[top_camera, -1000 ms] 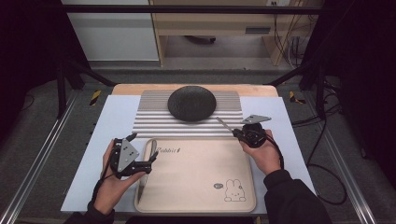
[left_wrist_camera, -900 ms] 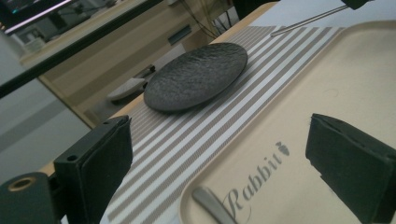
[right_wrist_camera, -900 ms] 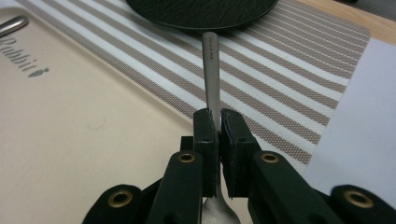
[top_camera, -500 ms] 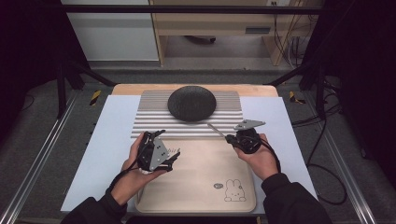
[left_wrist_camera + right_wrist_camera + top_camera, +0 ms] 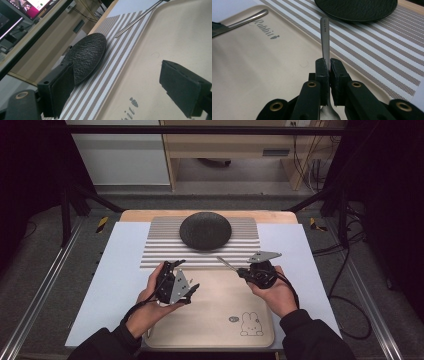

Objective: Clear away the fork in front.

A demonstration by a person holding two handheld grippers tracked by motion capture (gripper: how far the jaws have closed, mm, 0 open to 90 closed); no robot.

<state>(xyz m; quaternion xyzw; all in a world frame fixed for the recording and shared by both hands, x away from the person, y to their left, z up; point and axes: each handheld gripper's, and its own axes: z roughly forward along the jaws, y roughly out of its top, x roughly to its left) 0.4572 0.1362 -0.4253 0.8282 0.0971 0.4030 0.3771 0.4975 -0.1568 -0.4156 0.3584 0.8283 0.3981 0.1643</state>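
Note:
My right gripper (image 5: 244, 270) (image 5: 329, 67) is shut on a metal utensil (image 5: 324, 35), gripping its handle near the neck. The handle (image 5: 226, 263) points up and left over the far edge of the beige rabbit tray (image 5: 215, 320), toward the black plate (image 5: 205, 231). My left gripper (image 5: 184, 276) (image 5: 122, 90) hovers over the tray's far-left part, open wide with nothing between the jaws. In the left gripper view the plate (image 5: 85, 56) lies ahead on the striped placemat (image 5: 105, 85), and the held utensil (image 5: 140, 17) crosses at the top.
A second metal utensil handle (image 5: 249, 18) lies on the tray (image 5: 262, 75) by the "Rabbit" lettering. The striped placemat (image 5: 240, 247) and tray rest on a pale blue sheet (image 5: 120, 270) over the table. Metal rails run along both sides.
My left gripper has moved right from the tray's left edge to above the tray. My right gripper has drifted slightly nearer and left, still holding the utensil.

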